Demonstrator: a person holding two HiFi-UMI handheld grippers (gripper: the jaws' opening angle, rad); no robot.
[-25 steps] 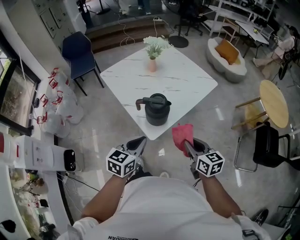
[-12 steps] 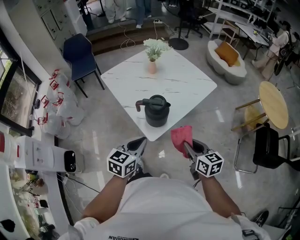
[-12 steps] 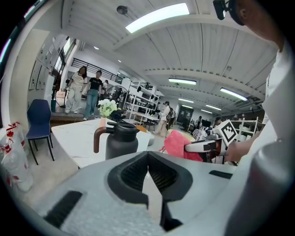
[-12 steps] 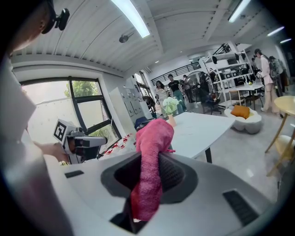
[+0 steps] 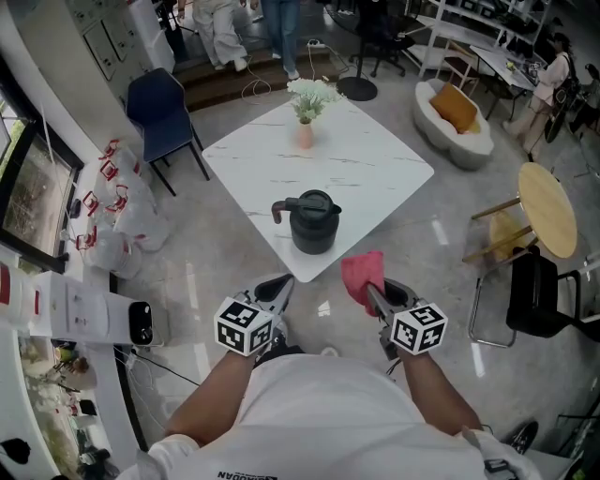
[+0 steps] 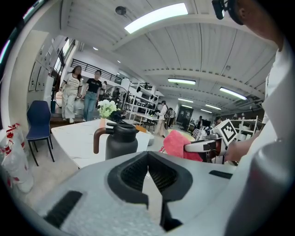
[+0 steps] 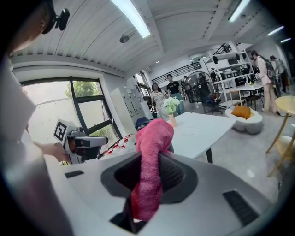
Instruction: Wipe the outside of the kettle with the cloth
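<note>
Standing at the near corner of the white table (image 5: 375, 159), the dark kettle (image 5: 312, 221) points its brown handle left. The right gripper (image 5: 375, 292) is clamped on the pink cloth (image 5: 363, 272), just short of the table. The left gripper (image 5: 279, 291) appears pressed together on nothing, apart from the kettle.

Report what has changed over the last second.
Nothing of the task moved. The right gripper still holds the cloth, the left gripper stays shut and empty, and the kettle stands untouched on the table. Only two people in the background have walked further into view.
</note>
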